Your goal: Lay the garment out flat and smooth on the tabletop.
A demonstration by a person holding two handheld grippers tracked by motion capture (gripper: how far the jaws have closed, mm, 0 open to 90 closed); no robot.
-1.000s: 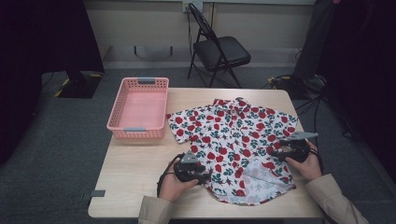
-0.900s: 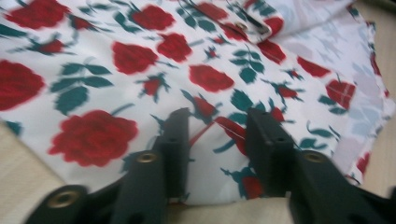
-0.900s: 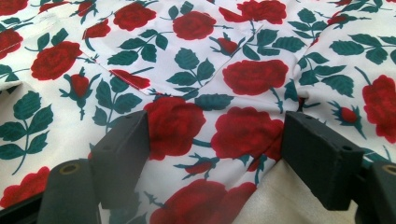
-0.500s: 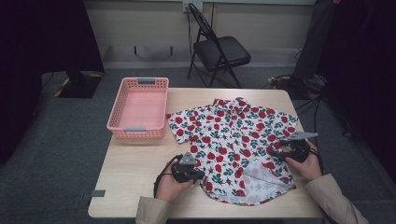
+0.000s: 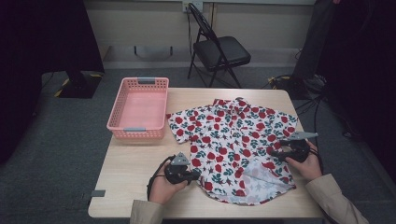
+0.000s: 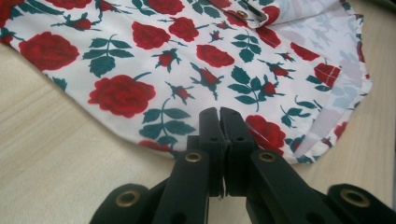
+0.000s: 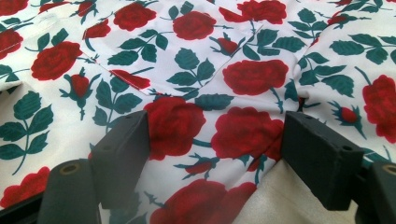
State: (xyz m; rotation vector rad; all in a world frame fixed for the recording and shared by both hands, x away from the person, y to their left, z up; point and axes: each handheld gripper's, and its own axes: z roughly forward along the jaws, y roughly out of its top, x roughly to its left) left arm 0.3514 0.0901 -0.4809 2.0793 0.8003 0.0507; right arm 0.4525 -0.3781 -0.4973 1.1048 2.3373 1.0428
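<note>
A white short-sleeved shirt printed with red roses [image 5: 233, 140] lies spread flat on the pale wooden desk [image 5: 135, 163], just beside a pink plastic basket [image 5: 138, 108], probably laid out for folding. The left claw [image 6: 219, 114] is pressed closed at the shirt's hem; whether it pinches cloth I cannot tell. The right claw [image 7: 215, 140] gapes wide over the cloth. No label or writing is readable.

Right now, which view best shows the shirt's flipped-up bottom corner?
High view: the rose-print shirt lies whole on the table, its near right corner turned over. The left gripper view shows the pale underside beyond its shut jaws; the right gripper view catches a sliver between open jaws.
</note>
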